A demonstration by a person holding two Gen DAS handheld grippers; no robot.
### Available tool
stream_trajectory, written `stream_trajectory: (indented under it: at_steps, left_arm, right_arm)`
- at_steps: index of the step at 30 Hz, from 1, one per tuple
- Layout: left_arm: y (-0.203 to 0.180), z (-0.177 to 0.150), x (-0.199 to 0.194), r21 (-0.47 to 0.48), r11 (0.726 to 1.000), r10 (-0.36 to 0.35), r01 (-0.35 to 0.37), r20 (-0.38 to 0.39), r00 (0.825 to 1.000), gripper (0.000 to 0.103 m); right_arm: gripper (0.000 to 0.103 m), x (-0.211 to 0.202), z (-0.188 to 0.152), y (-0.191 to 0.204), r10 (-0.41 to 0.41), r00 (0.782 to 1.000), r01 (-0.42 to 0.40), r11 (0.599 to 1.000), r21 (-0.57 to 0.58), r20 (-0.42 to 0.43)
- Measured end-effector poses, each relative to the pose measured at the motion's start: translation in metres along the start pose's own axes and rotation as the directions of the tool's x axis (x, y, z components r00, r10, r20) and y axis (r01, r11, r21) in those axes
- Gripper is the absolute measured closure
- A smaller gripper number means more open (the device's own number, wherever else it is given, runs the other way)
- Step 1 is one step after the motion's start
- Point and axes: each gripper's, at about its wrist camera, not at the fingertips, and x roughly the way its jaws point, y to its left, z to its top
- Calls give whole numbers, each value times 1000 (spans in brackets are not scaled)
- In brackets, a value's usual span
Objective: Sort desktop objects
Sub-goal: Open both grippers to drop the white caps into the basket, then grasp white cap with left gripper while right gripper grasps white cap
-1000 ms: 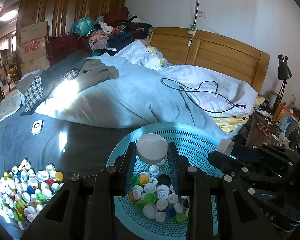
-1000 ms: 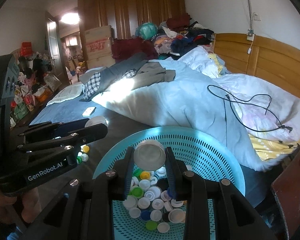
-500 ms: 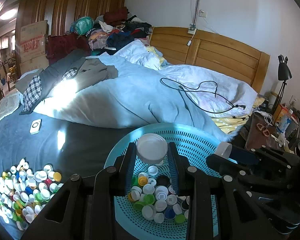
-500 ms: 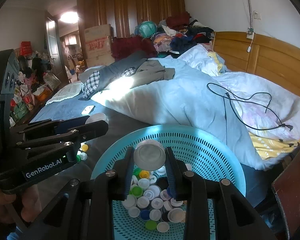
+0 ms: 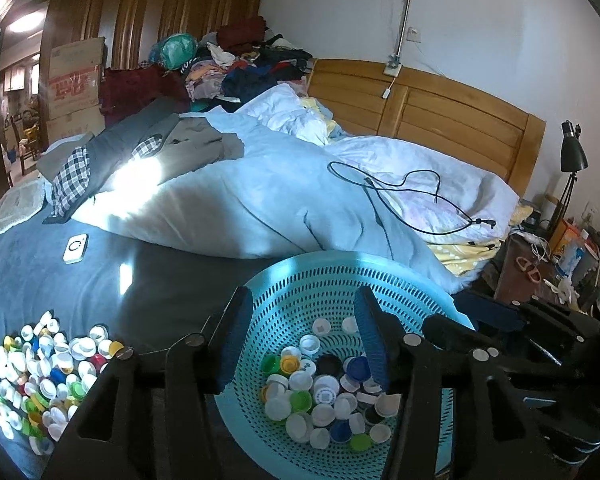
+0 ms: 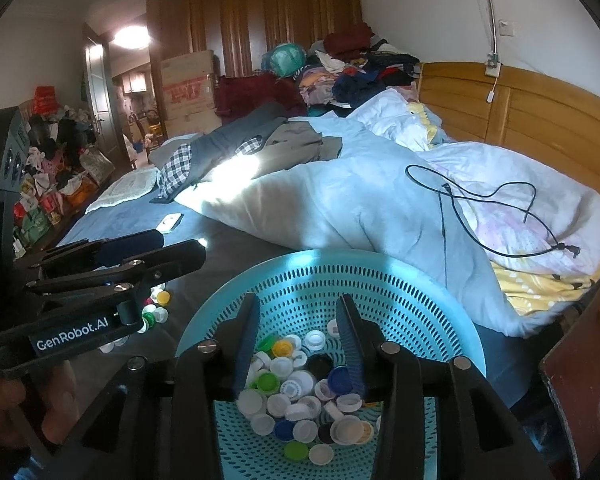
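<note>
A turquoise perforated basket sits on the dark bed sheet and holds many bottle caps in white, green, blue, yellow and black. My left gripper is open and empty above the basket. My right gripper is open and empty above the same basket. A loose pile of caps lies on the sheet at the lower left. The right gripper's body shows at the right of the left wrist view, and the left gripper's body at the left of the right wrist view.
A bunched pale blue duvet lies just behind the basket with a black cable on it. A small white device lies on the sheet. A wooden nightstand with clutter stands at the right. A few caps lie beside the basket.
Both grippers opened. The white cap in the left gripper and the white cap in the right gripper dropped out of the fingers into the basket.
</note>
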Motion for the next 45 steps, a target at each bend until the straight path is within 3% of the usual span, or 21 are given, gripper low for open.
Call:
stream_trajectory:
  at_steps: [5, 8, 10, 13, 18, 19, 21, 26, 30, 34, 36, 40, 45]
  left_arm:
    - [29, -18, -13, -26, 999, 28, -28, 2, 1000, 55]
    - [82, -51, -27, -117, 990, 77, -79, -20, 997, 55]
    - [130, -83, -37, -189, 969, 149, -157, -60, 987, 55]
    - [211, -138, -62, -319, 902, 261, -290, -132, 956, 55]
    - [325, -224, -111, -473, 745, 415, -470, -224, 882, 55]
    - [348, -239, -118, -502, 720, 415, -480, -244, 877, 55]
    - [372, -255, -118, -528, 701, 398, -479, -267, 878, 56]
    - [398, -268, -103, -525, 732, 341, -434, -269, 901, 56]
    - [399, -263, -79, -472, 756, 357, -452, -281, 891, 55]
    - [419, -256, -74, -494, 744, 357, -450, -276, 892, 56]
    - [423, -256, -70, -484, 738, 370, -471, -293, 881, 76]
    - [413, -254, -77, -463, 752, 379, -469, -278, 883, 77]
    - [396, -262, -91, -471, 758, 377, -451, -247, 893, 77]
  right_arm:
    - [50, 0, -1, 13, 30, 1000, -30, 999, -18, 1]
    - [46, 5, -11, 31, 68, 998, -69, 996, -50, -20]
    - [45, 15, -21, 49, 101, 993, -106, 991, -83, -59]
    - [45, 31, -39, 78, 151, 980, -167, 978, -125, -127]
    - [43, 50, -56, 114, 199, 962, -232, 957, -176, -186]
    - [43, 54, -59, 123, 205, 959, -242, 952, -188, -198]
    - [43, 61, -63, 136, 209, 953, -254, 946, -203, -219]
    - [43, 76, -70, 161, 216, 941, -276, 936, -221, -261]
    - [42, 89, -77, 174, 203, 935, -274, 934, -230, -291]
    - [43, 100, -77, 180, 188, 930, -266, 936, -228, -316]
    - [43, 105, -78, 184, 183, 929, -265, 935, -234, -323]
    - [49, 111, -75, 193, 196, 929, -276, 932, -236, -314]
    - [49, 125, -69, 210, 230, 931, -299, 926, -231, -284]
